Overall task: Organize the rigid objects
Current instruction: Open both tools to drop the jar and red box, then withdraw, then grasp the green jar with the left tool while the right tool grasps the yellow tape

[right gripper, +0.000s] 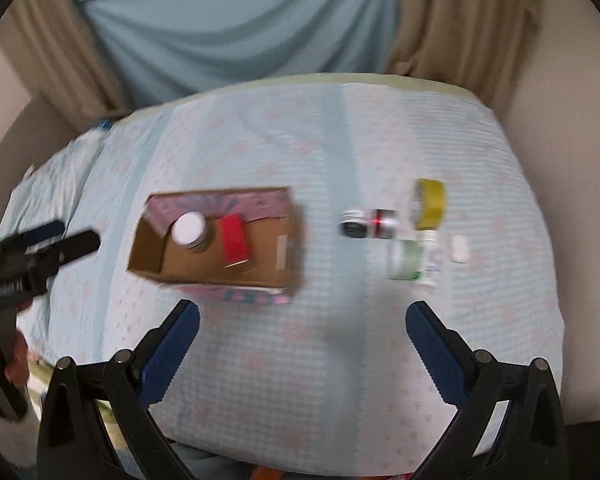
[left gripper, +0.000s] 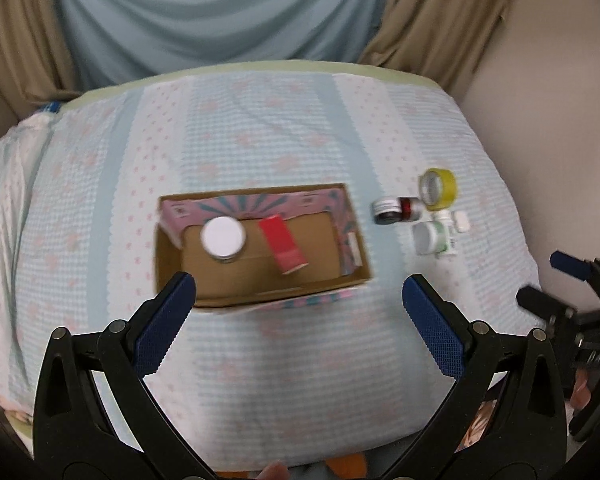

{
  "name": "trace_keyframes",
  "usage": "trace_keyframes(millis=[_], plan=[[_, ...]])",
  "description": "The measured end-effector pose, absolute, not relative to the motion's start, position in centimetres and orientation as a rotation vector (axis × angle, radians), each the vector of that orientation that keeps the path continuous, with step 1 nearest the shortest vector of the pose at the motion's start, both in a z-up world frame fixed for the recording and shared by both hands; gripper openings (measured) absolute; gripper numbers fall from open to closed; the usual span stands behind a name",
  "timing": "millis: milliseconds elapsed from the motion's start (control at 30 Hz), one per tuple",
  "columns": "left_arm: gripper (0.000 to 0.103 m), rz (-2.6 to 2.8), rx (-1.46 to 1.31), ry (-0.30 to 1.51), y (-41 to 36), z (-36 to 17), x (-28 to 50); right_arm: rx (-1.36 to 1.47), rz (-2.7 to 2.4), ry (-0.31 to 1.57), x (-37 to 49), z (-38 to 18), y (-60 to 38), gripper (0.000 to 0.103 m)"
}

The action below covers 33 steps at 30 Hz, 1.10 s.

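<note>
An open cardboard box (left gripper: 352, 236) (right gripper: 286, 248) lies on the bed. Inside it stand a white-lidded jar (left gripper: 223, 237) (right gripper: 189, 230) and a red box (left gripper: 283, 247) (right gripper: 235, 242). To its right lie a yellow tape roll (left gripper: 438, 189) (right gripper: 430, 203), a dark jar (left gripper: 387, 211) (right gripper: 352, 223), a red-banded item (left gripper: 411, 208) (right gripper: 384, 222), a green-white jar (left gripper: 430, 237) (right gripper: 406, 259) and a small white piece (left gripper: 461, 222) (right gripper: 459, 249). My left gripper (left gripper: 299, 294) is open and empty, just in front of the box. My right gripper (right gripper: 302, 322) is open and empty, nearer than the objects.
The bed's light blue patterned cover (left gripper: 260, 132) (right gripper: 340, 140) fills the middle. Curtains (left gripper: 204, 12) hang behind. A wall (left gripper: 548, 120) runs along the right. The right gripper shows at the left wrist view's right edge (left gripper: 572, 300); the left gripper shows at the right wrist view's left edge (right gripper: 40, 252).
</note>
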<state>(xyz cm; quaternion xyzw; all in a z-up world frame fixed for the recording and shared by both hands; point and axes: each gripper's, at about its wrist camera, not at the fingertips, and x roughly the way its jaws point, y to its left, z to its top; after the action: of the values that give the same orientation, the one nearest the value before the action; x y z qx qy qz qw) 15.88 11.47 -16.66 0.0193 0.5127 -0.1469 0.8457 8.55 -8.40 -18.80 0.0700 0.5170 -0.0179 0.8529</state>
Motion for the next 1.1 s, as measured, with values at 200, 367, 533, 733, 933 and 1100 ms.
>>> trace_keyframes(millis=[200,367,533,733,933,1100], plan=[[0.103,-0.277,0.014,1.066,3.8,-17.0,14.1,0.151,-0.096,1.076,8.0,-18.6,-16.8,0.103],[0.103,-0.241,-0.019,1.106,-2.8,-18.7,13.6,0.154,-0.07,1.078,9.2,-19.5,-24.0,0.103],[0.103,-0.227,-0.028,1.187,-8.4,-21.8,14.9,0.168,-0.04,1.106,11.8,-20.6,-29.1,0.103],[0.103,-0.223,0.002,1.28,-13.5,-26.2,17.3,0.208,-0.035,1.147,15.7,-22.6,-32.3,0.103],[0.103,-0.217,-0.026,1.375,-16.3,-31.5,20.3,0.281,-0.038,1.212,20.4,-25.9,-34.2,0.103],[0.102,-0.179,-0.039,1.451,-18.1,-36.4,22.5,0.27,-0.035,1.28,24.7,-29.2,-34.3,0.103]])
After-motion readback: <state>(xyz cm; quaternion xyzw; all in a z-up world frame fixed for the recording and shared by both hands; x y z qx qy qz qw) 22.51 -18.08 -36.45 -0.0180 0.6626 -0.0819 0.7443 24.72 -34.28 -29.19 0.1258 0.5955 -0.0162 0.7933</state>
